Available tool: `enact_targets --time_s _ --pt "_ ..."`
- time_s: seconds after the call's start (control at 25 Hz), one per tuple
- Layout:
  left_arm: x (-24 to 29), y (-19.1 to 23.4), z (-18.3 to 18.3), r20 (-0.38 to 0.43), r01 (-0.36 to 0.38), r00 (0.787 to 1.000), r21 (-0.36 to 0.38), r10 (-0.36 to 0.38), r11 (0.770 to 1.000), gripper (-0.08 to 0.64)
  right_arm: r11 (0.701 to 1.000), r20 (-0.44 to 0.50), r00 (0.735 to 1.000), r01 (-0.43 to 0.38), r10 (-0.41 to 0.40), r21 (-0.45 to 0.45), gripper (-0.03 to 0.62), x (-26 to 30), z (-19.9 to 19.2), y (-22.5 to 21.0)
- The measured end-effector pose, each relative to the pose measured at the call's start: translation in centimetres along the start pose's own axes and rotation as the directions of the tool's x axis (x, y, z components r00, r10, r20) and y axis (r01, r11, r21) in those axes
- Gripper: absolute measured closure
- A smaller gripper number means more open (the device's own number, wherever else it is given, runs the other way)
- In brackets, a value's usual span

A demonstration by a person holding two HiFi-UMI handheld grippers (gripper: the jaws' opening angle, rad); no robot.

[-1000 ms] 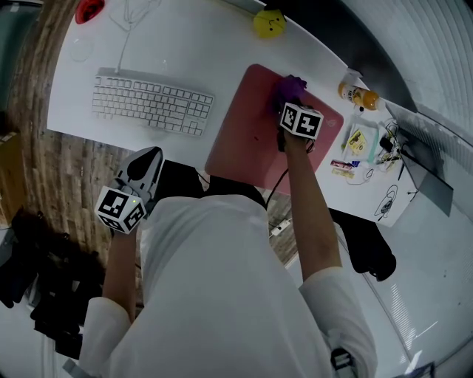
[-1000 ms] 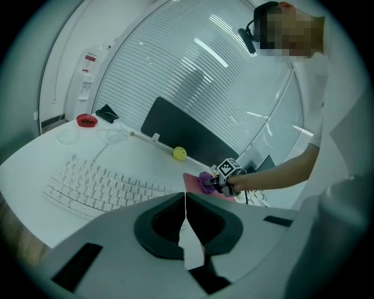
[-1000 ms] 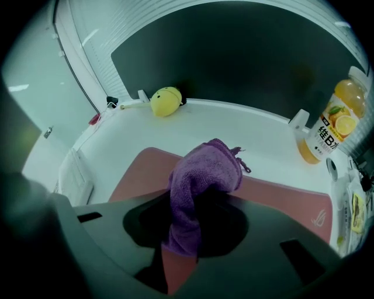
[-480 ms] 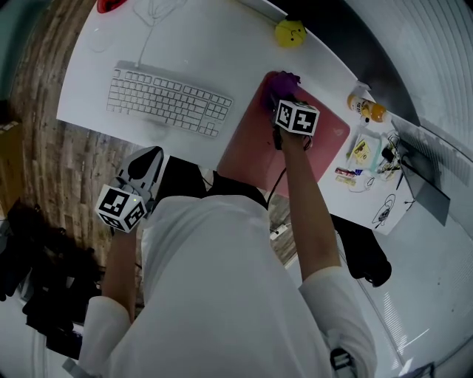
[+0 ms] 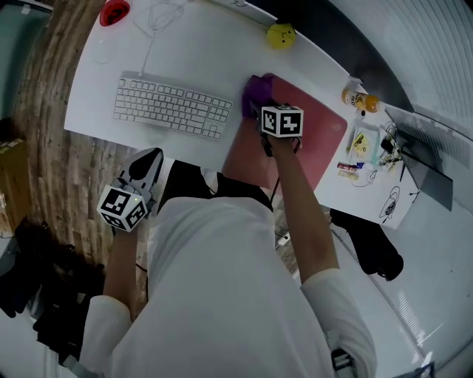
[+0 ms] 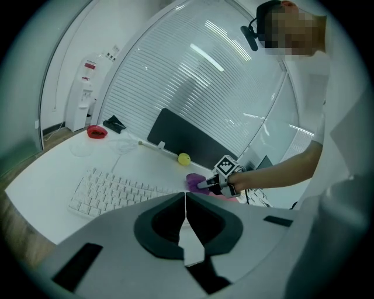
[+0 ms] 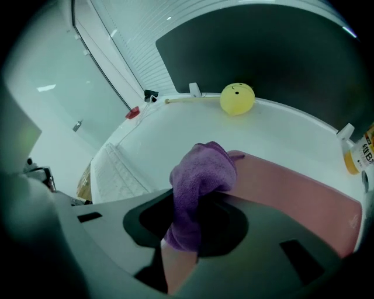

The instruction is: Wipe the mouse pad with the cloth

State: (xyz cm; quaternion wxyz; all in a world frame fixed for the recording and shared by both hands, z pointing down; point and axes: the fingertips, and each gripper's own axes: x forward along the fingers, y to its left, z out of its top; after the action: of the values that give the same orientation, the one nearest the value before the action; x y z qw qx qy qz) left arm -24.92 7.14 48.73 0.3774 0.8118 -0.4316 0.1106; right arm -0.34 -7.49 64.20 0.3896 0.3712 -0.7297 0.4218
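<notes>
A pink mouse pad lies on the white desk, right of the keyboard. My right gripper is shut on a purple cloth, which rests on the pad's far left corner. In the right gripper view the purple cloth bunches out between the jaws over the pink mouse pad. My left gripper is shut and empty, held off the desk's near edge. In the left gripper view the shut jaws fill the bottom, and the purple cloth shows far off on the desk.
A yellow ball sits at the desk's back edge, with a red object at the far left corner. An orange bottle and small packets lie right of the pad. A white cable runs from the keyboard.
My right gripper has dragged the purple cloth leftward across the pad, from its far right part to its far left corner. The left gripper has stayed in place.
</notes>
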Motion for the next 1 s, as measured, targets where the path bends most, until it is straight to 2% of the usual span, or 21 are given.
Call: enact_targets --time_s 0.24,0.4,0.52,0.76,1.0 --pt "2.0 -2.0 0.8 -0.014 0.070 0.998 0.065 -0.069 0.995 0.538 1.000 0.045 0.999 -0.018 0.018 -0.010 0.476 -4.6 -1.8 1.6" --pt "4.1 -5.0 1.3 -0.034 0.128 0.992 0.118 -0.125 0.985 0.538 0.999 0.127 0.991 -0.039 0.035 0.031 0.476 -8.8 -3.0 1.8" --pt "5.2 -7.5 1.9 -0.037 0.144 0.989 0.141 -0.140 0.980 0.538 0.997 0.202 0.979 -0.048 0.034 0.066 0.475 -12.4 -4.6 1.5" --pt "5.5 -12.8 1.7 -0.013 0.144 0.989 0.177 -0.144 0.974 0.538 0.995 0.303 0.953 -0.046 0.016 0.090 0.476 -18.5 -10.0 0.5" --pt "4.6 -20.3 -1.8 -0.011 0.166 0.986 0.207 -0.168 0.964 0.538 0.987 0.402 0.915 -0.083 0.021 0.138 0.476 -25.4 -16.4 -1.7"
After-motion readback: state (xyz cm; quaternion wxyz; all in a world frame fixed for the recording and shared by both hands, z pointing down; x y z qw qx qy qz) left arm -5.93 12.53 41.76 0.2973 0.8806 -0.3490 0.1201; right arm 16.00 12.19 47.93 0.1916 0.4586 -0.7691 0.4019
